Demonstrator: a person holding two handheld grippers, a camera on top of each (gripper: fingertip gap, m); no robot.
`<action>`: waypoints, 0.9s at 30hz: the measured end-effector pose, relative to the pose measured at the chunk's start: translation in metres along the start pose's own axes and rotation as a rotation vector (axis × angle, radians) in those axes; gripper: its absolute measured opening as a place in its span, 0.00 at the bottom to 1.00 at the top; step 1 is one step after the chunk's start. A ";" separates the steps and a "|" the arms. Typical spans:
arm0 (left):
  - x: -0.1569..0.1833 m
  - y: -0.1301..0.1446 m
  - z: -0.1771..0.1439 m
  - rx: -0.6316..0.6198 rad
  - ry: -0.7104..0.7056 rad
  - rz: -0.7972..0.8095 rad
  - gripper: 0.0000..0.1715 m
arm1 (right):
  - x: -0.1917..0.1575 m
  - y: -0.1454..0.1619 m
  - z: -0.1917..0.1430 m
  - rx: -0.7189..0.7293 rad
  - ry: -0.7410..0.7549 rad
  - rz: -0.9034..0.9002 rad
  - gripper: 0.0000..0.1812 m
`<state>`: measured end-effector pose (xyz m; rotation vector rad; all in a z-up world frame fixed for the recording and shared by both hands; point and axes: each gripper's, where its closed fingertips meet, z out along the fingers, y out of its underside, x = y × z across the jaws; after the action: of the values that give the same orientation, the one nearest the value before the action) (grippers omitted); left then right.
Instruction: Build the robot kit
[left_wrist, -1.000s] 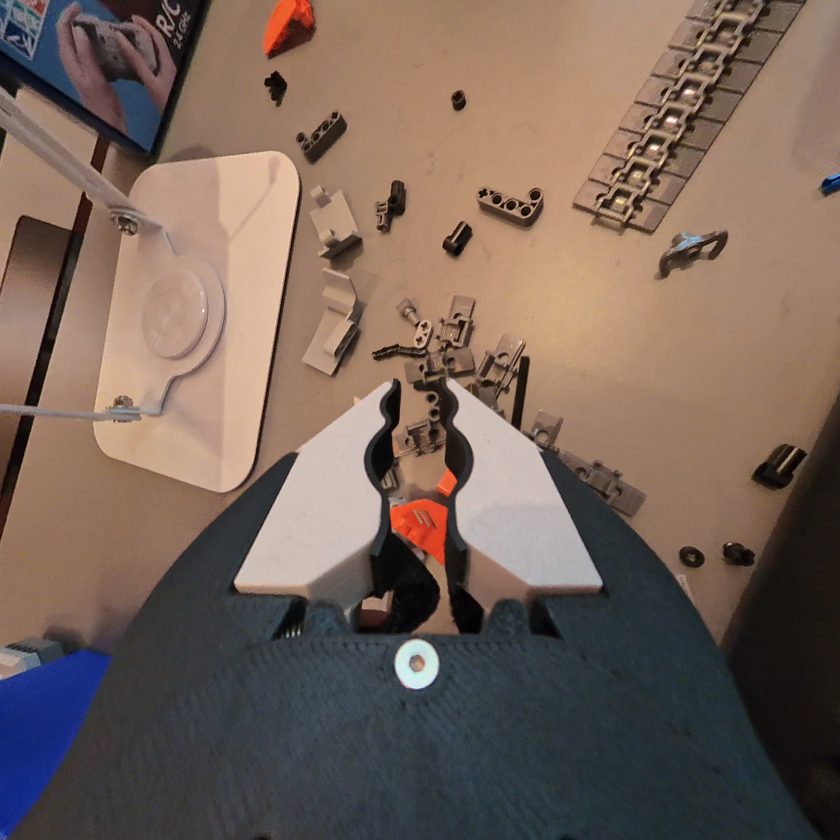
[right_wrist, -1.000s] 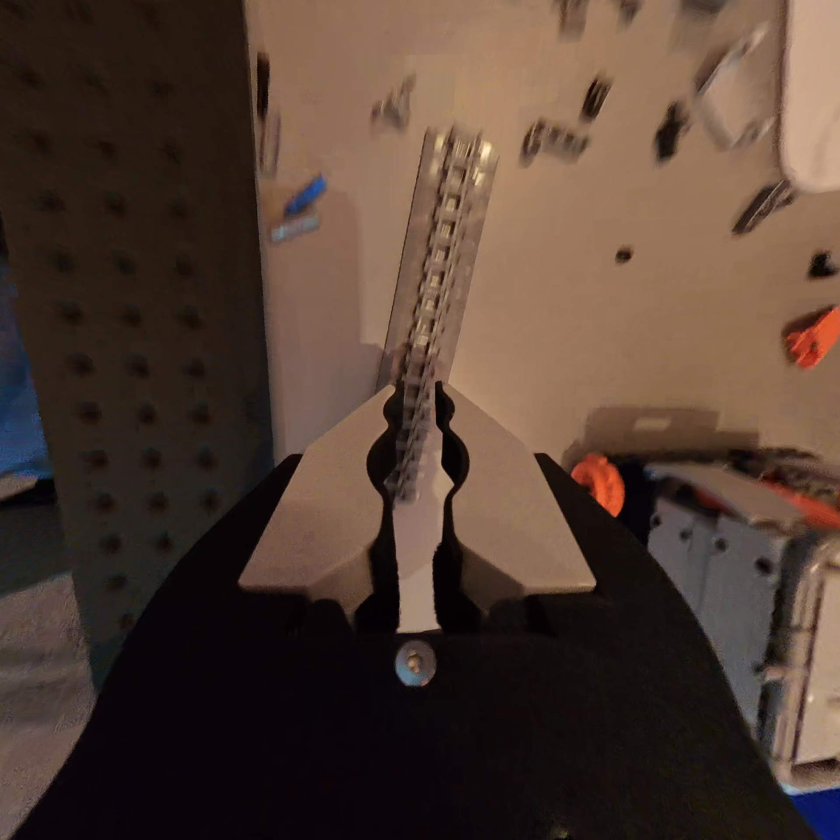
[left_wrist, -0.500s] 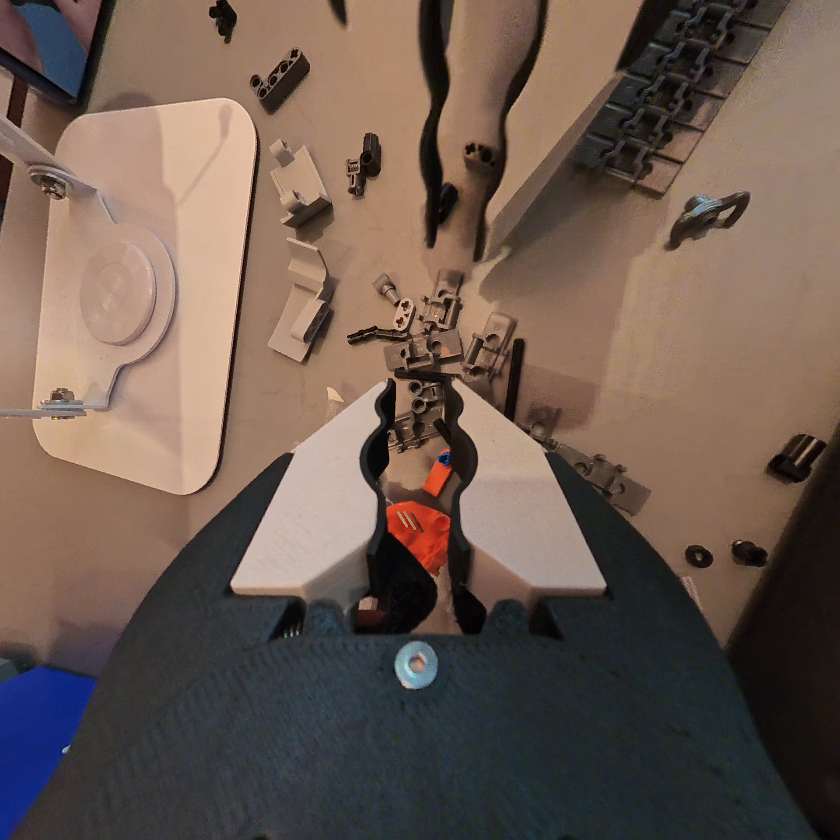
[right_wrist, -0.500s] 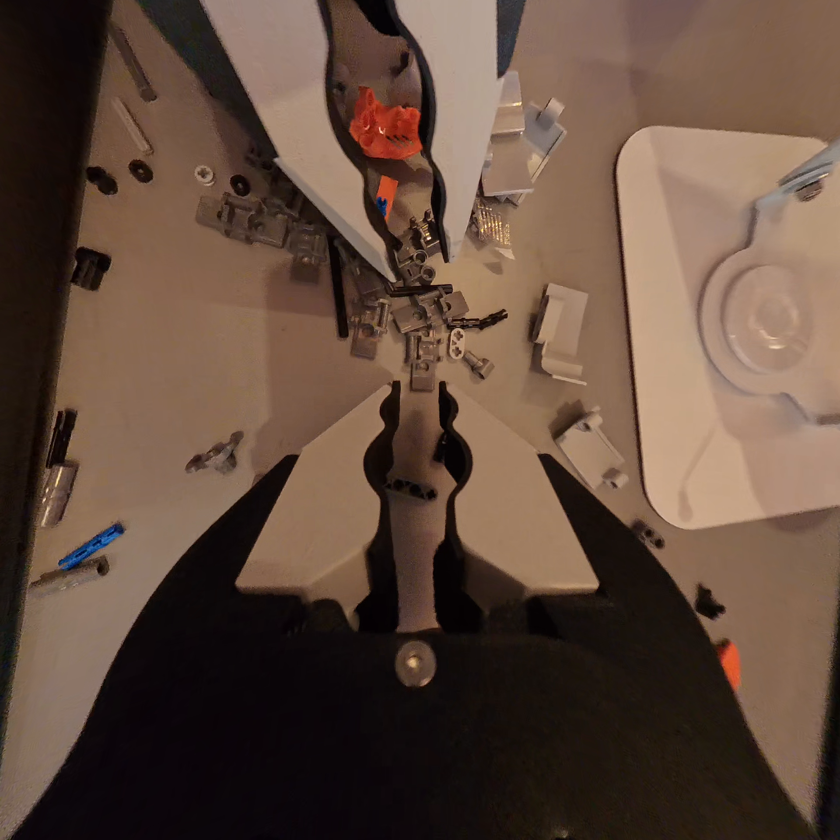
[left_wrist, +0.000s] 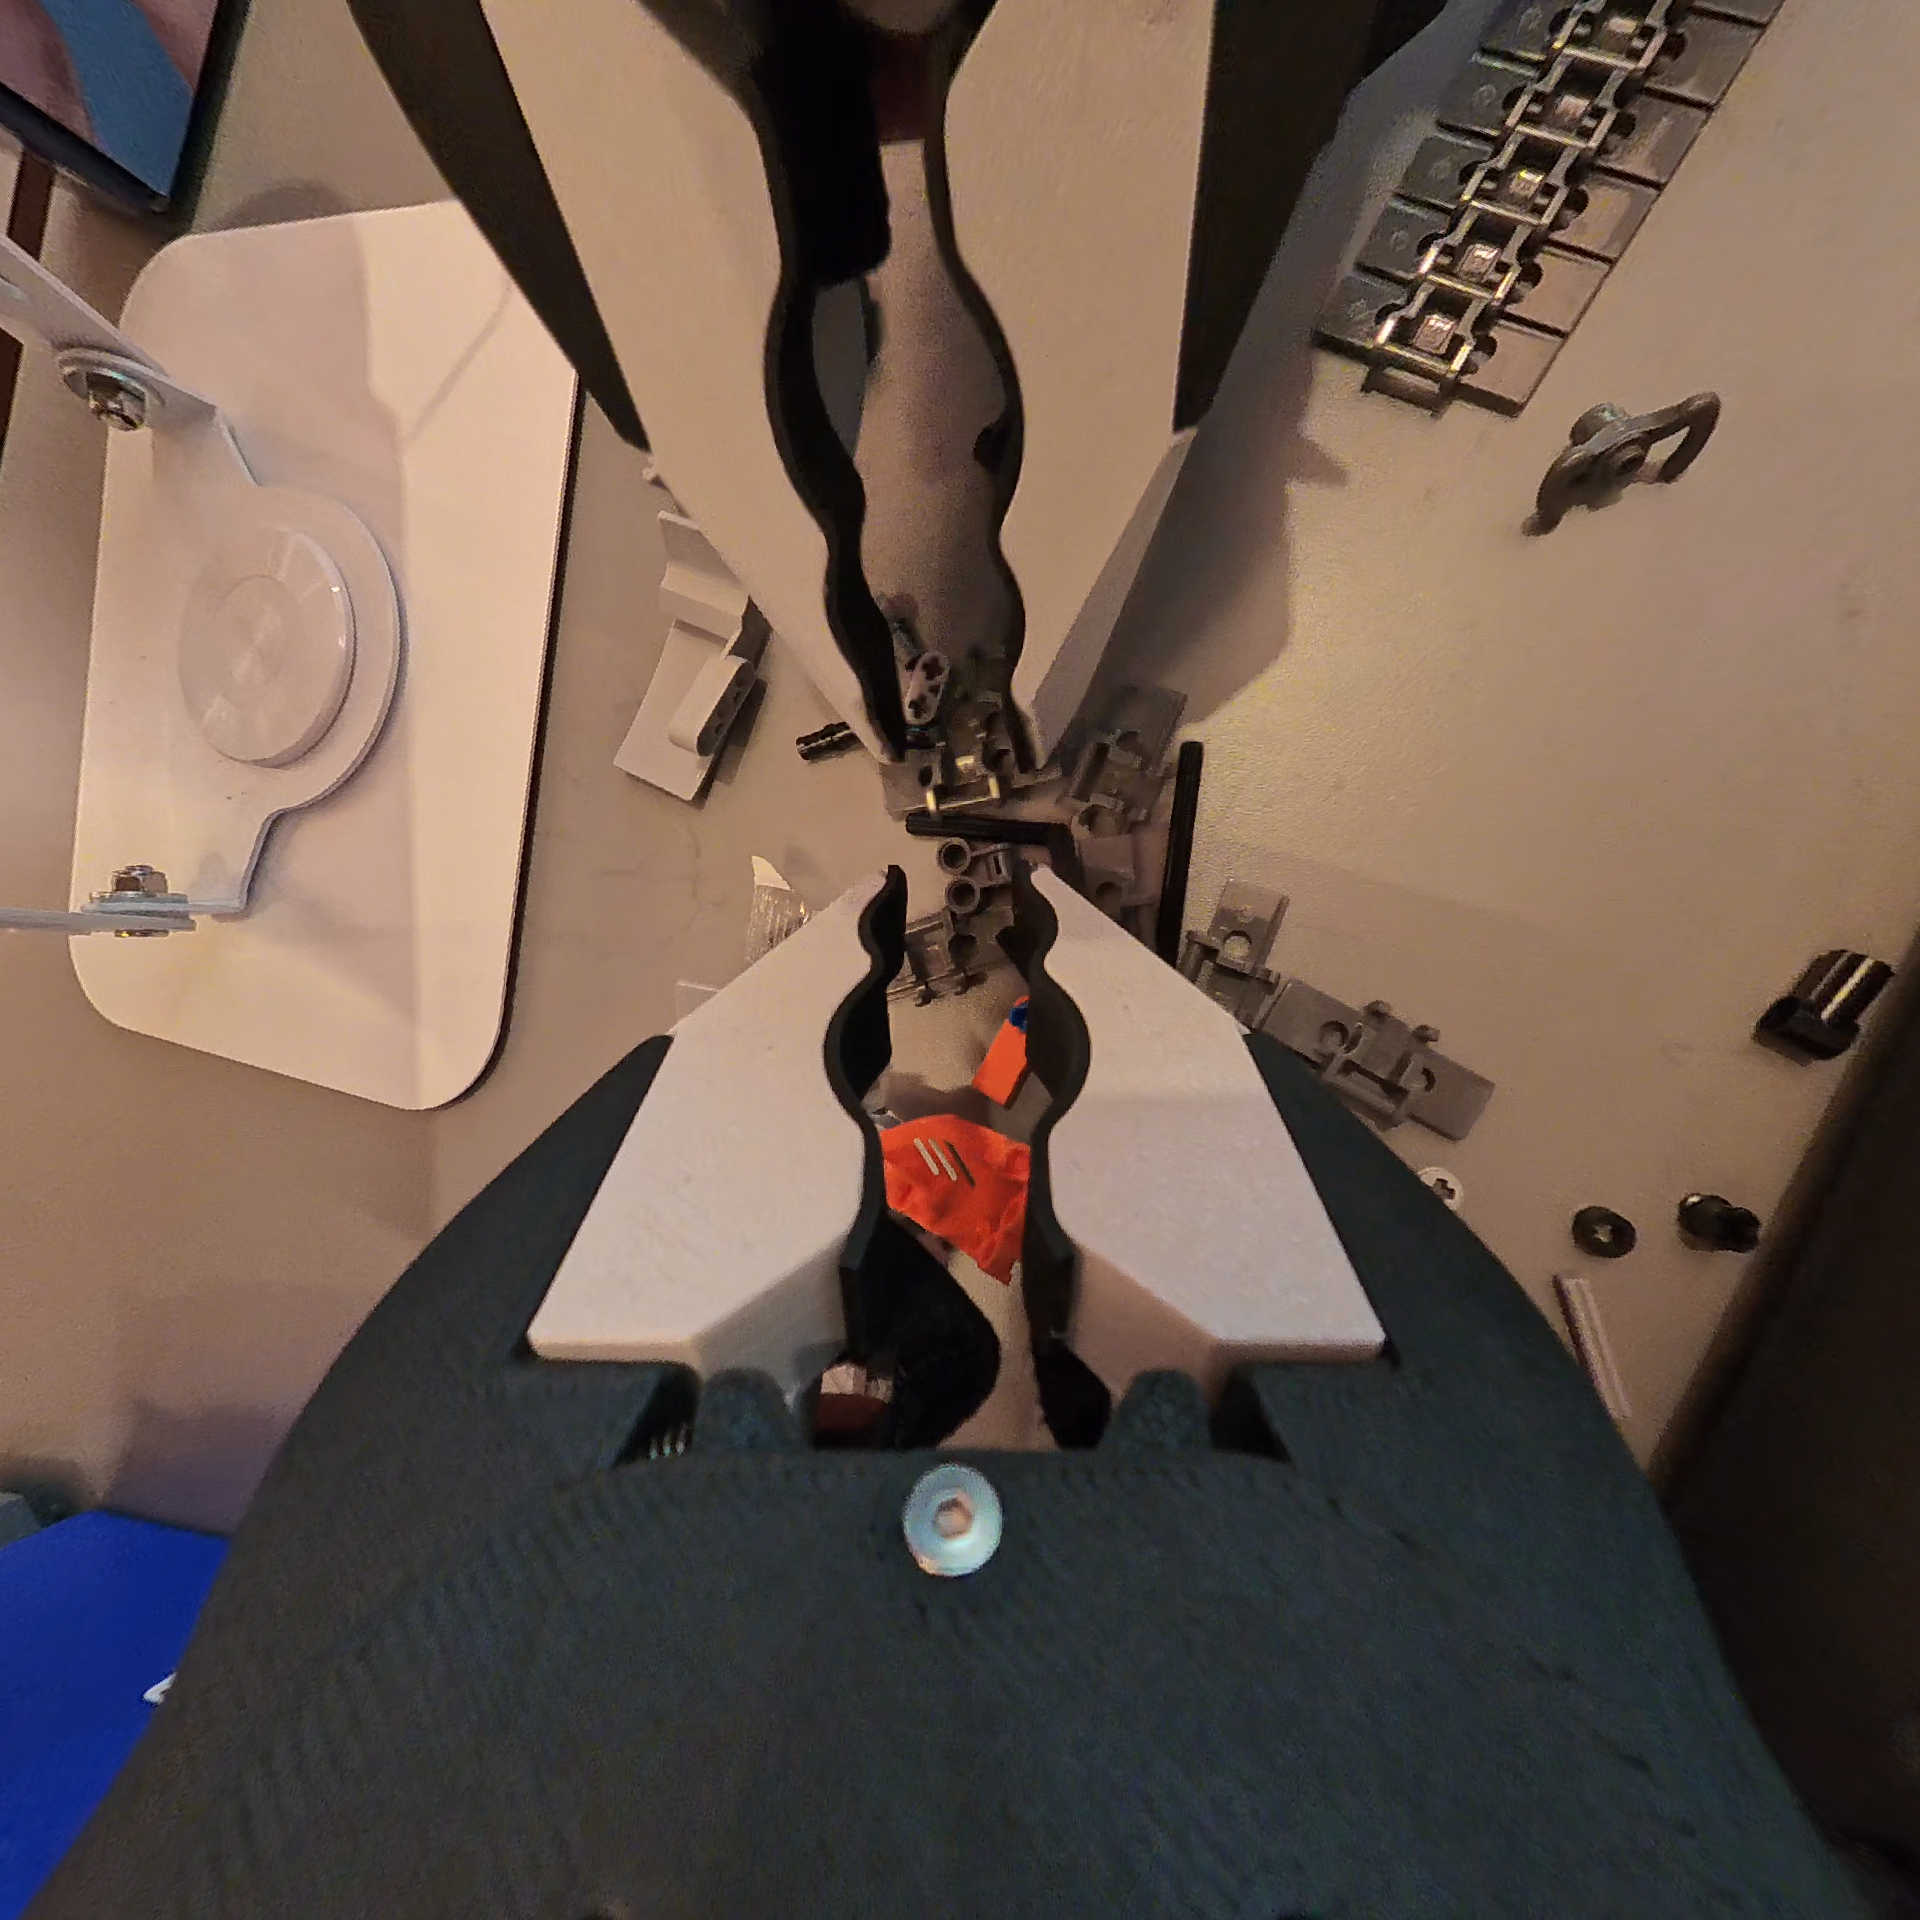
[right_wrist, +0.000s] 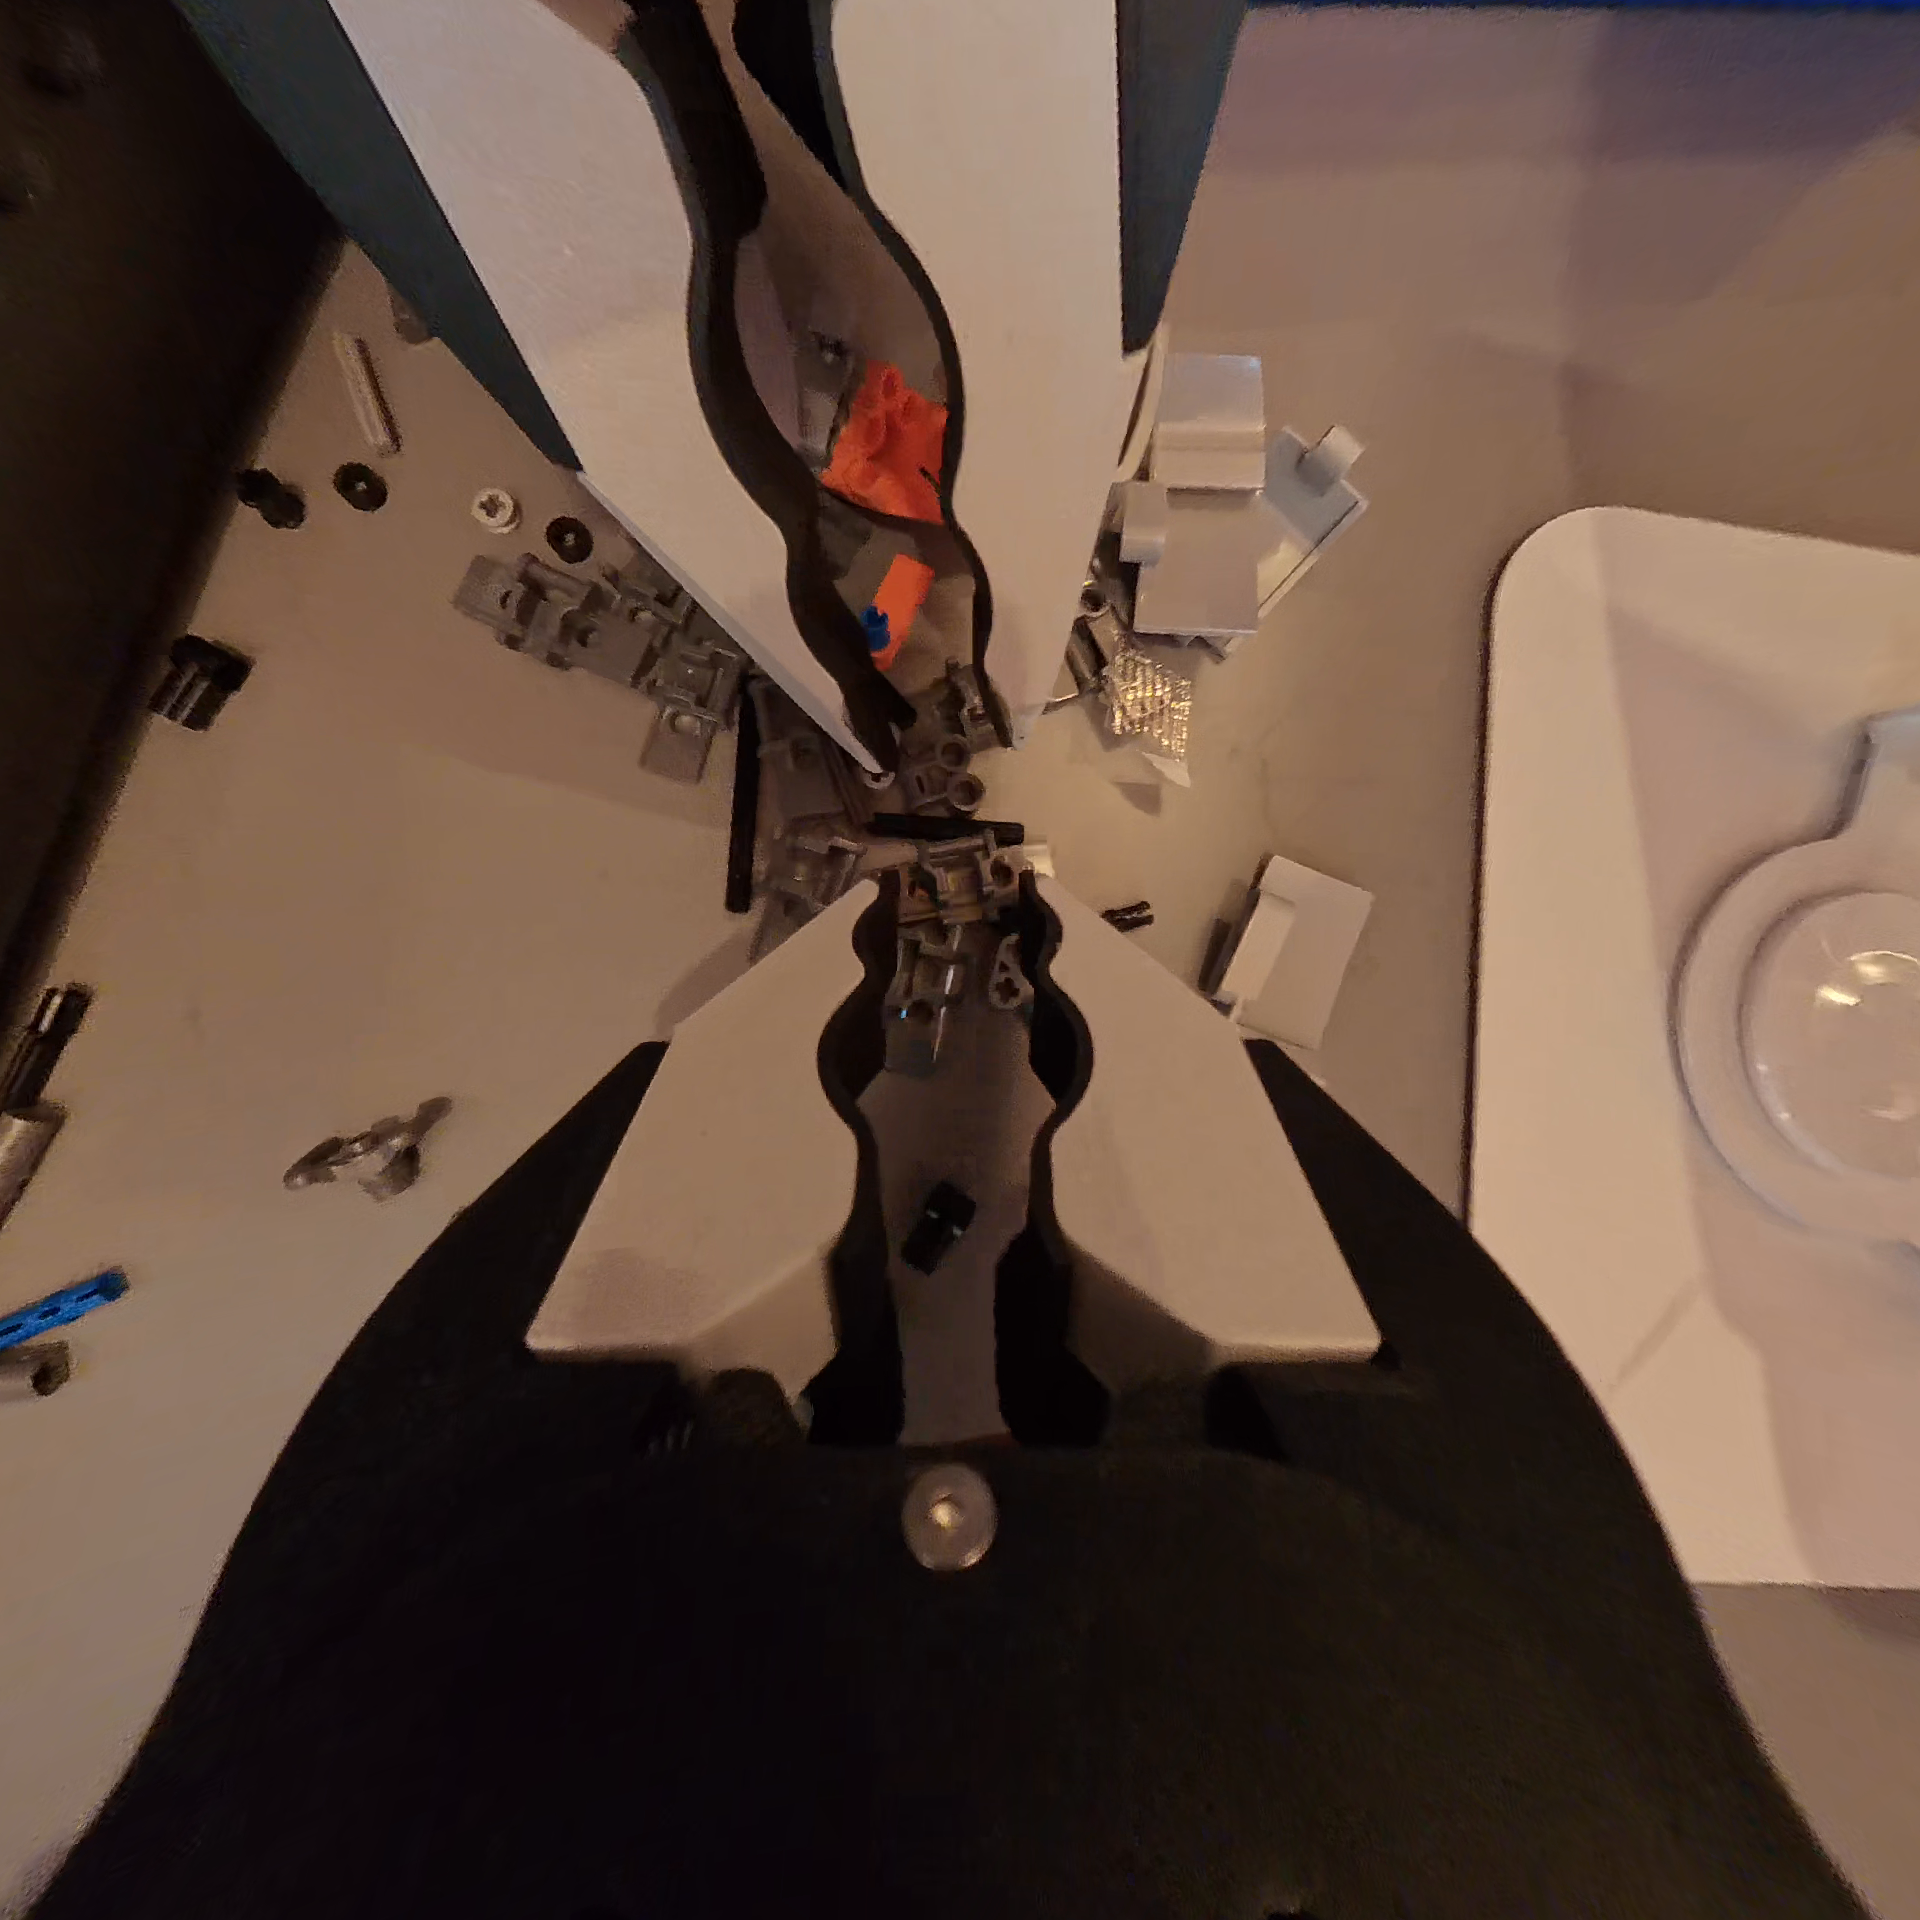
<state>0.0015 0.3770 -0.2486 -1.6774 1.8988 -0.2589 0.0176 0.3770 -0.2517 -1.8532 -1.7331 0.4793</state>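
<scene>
- Beige tabletop (left_wrist: 1455, 790) carries scattered small building pieces.
- White stand base (left_wrist: 312, 644) lies at one side.
- Grey track strip (left_wrist: 1507, 208) lies apart.
- Grey link pieces (left_wrist: 1340, 1039) cluster centrally.

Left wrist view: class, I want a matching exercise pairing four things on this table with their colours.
Things:
1. ridged block between the left gripper's fingers
2. linked track strip
3. rounded base plate
4. long thin axle

Colours:
a. black
b. white
c. orange
d. grey

Pairs: 1-c, 2-d, 3-b, 4-a
</scene>
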 end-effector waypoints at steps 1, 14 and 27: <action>0.000 0.000 0.000 0.002 0.002 0.000 0.11 | -0.001 0.001 0.002 0.002 -0.022 0.009 0.10; 0.004 -0.019 -0.007 0.079 -0.004 0.033 0.11 | -0.004 0.003 -0.052 0.062 0.057 0.067 0.05; 0.090 -0.103 0.029 0.207 0.157 0.328 0.13 | -0.131 0.131 -0.181 -0.089 0.351 0.304 0.05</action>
<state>0.1005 0.2784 -0.2471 -1.2198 2.1444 -0.4479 0.2169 0.2180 -0.2041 -2.1282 -1.2676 0.1754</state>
